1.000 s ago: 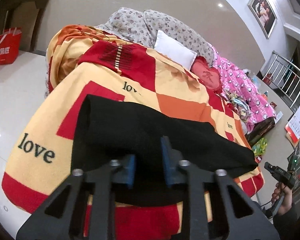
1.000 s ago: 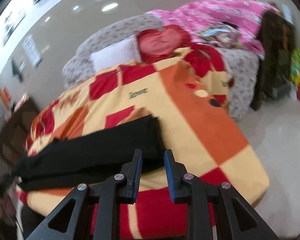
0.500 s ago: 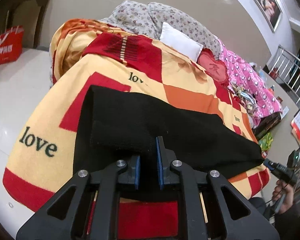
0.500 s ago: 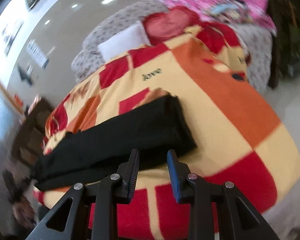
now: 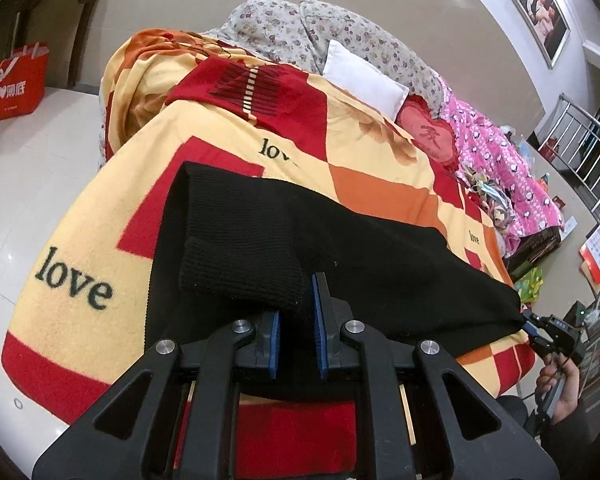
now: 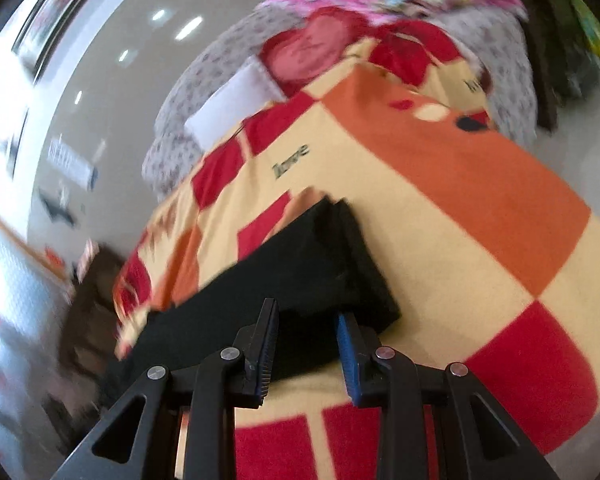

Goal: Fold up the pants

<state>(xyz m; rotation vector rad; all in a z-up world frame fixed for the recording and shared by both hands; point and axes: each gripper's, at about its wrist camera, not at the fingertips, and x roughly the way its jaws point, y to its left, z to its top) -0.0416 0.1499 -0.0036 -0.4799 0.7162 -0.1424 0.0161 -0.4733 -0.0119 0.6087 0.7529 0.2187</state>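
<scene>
The word "love" was printed in dark letters on the yellow, red and orange blanket point(image 5: 112, 220) in several places: large to the left of the left gripper point(image 5: 296, 312), smaller straight ahead of it past the pants, and very small to its far right. In the right wrist view one blurred "love" also stood ahead of the right gripper point(image 6: 306, 320). A red shopping bag point(image 5: 20, 80) on the floor, far left of the left gripper, carried white writing that I could not read surely. The black pants point(image 5: 340, 248) lay across the blanket, directly in front of both grippers. The left gripper was closed on a raised fold of the knitted fabric, which bulged up between its blue pads point(image 5: 275, 340). The right gripper pointed forward and down at the near edge of the pants point(image 6: 300, 280), with its fingers apart and nothing between them. In the left wrist view, the right gripper point(image 5: 538, 328) was seen far to the right, at the pointed end of the pants, with the person's hand point(image 5: 564, 384) around its handle.
</scene>
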